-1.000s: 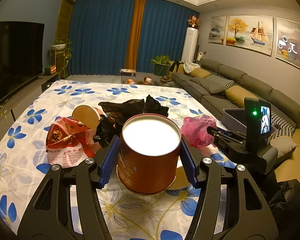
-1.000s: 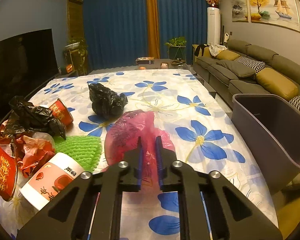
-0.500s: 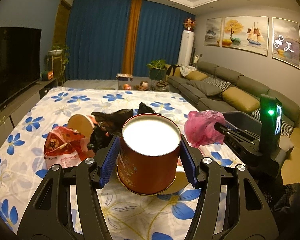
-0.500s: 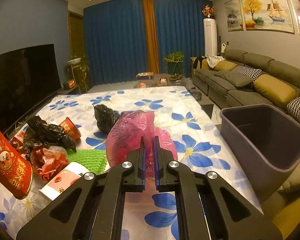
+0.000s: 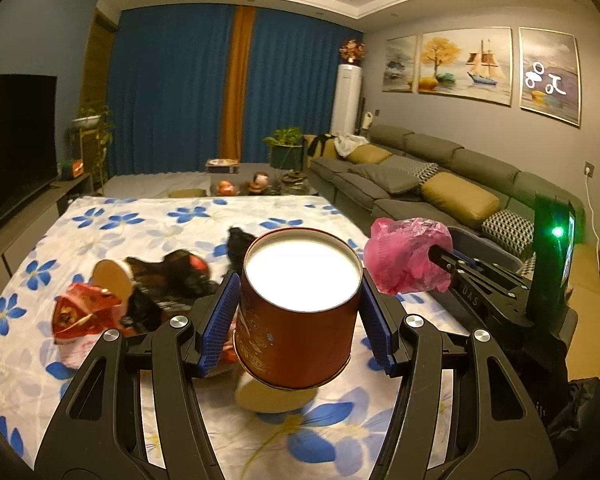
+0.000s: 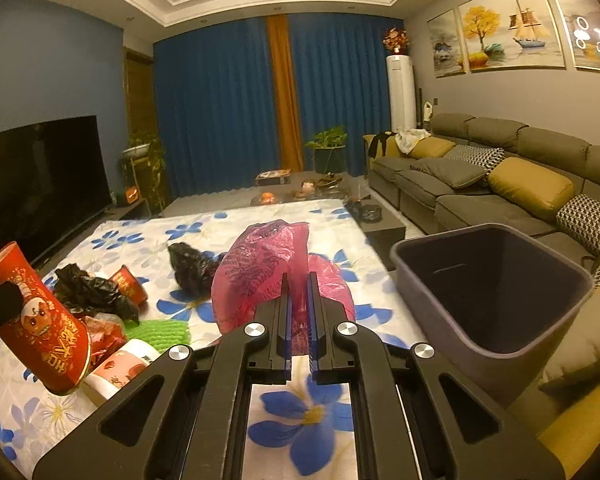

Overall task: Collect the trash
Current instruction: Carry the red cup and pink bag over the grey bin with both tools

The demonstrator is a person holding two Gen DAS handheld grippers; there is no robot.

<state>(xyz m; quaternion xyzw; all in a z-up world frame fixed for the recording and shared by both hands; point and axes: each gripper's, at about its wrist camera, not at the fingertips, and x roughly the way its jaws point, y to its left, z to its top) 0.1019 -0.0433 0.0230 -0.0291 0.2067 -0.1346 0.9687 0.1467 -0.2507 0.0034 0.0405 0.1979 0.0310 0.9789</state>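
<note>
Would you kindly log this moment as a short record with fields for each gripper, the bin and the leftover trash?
left gripper: shut on red paper cup, lifted off the table
right gripper: shut on pink plastic bag
bin: grey, open, nothing visible inside
floral tablecloth: black bags, green netting, small red cup

Left gripper (image 5: 298, 312): jaws stand partly apart, blue pads pressed against both sides of a red paper cup (image 5: 296, 320), which is carried clear of the surface, open mouth toward the camera. Right gripper (image 6: 299, 300): jaws nearly closed, pinching a crumpled pink plastic bag (image 6: 266, 272) that is held aloft. Both grippers point slightly downward. The right gripper is also visible at the right of the left wrist view.
</note>
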